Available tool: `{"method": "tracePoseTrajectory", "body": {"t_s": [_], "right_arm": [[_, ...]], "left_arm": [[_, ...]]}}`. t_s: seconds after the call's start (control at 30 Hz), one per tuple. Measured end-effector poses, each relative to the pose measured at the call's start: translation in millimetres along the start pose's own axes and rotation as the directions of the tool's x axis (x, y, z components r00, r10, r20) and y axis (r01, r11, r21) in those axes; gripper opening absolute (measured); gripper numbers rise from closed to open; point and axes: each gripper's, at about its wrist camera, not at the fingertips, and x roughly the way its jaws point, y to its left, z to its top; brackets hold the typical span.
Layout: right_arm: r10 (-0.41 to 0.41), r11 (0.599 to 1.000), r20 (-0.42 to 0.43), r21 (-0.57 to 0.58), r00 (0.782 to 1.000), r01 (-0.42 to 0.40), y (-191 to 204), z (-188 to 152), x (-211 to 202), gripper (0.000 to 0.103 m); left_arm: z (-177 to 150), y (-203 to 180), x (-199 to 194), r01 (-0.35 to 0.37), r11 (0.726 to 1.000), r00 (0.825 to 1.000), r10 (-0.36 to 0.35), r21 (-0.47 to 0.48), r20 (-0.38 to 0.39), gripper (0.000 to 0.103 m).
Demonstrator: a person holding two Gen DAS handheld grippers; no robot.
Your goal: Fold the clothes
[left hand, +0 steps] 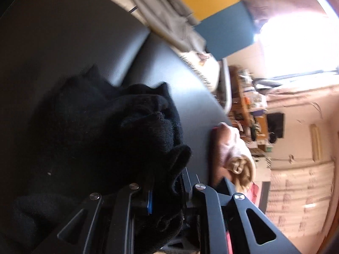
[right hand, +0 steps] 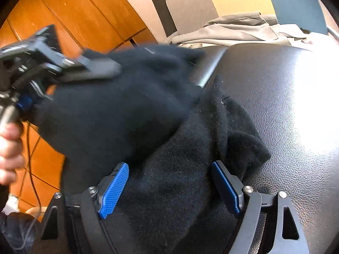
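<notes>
Fabric of the black fleece garment lies bunched on the dark leather-grain surface, partly lifted and not flat.

Left tongs: clamped on a thick bundle of the garment. In the right wrist view you can see these tongs at the upper left, carrying a fold of fleece up and across the rest of the cloth; that part is motion-blurred. Your hand grips the handle below.

Right tongs: apart. The blue pads stand on either side of the lower part of the garment, with cloth between them but no pinch on it.

Task status, as a judgement: a fold appears to be under way, with one portion raised over the other. No neat, squared shape is visible, so the garment does not lie as the task wants it. The edges are hard to read against the dark surface, and you cannot tell how many folds the bundle already holds.

A grey garment lies loose and crumpled at the far end of the surface. A rolled beige cloth sits beyond the edge in the left wrist view.
</notes>
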Motion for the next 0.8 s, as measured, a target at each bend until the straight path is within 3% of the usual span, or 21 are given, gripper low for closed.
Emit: {"method": "tracePoseTrajectory", "body": {"t_s": [0.1,0.2,0.47,0.63,0.8], "right_arm": [[-0.008,1.000,0.001,0.006,1.000,0.008,-3,-5,-11,0.082],[-0.015,1.000,0.002,0.012,1.000,0.015,-6,-9,-22,0.082],[-0.063,0.998,0.048,0.034,0.997,0.061,-4,-35,-80,0.082],[-0.104,0.994,0.092,0.044,0.990,0.100,4,-58,-128,0.082],[-0.145,0.989,0.137,0.056,0.980,0.138,11,-80,-176,0.082]], "left_arm": [[-5,-5,11,-0.016,1.000,1.000,0.016,-0.027,-0.020,0.019],[-9,-18,5,0.021,1.000,0.998,-0.021,-0.009,-0.053,0.021],[-13,-36,-31,0.198,0.979,0.976,-0.193,0.042,-0.097,0.021],[-12,-42,-51,0.261,0.959,0.963,-0.249,0.112,-0.104,0.021],[-3,9,-82,0.184,0.975,0.983,-0.184,0.128,-0.010,0.021]]}}
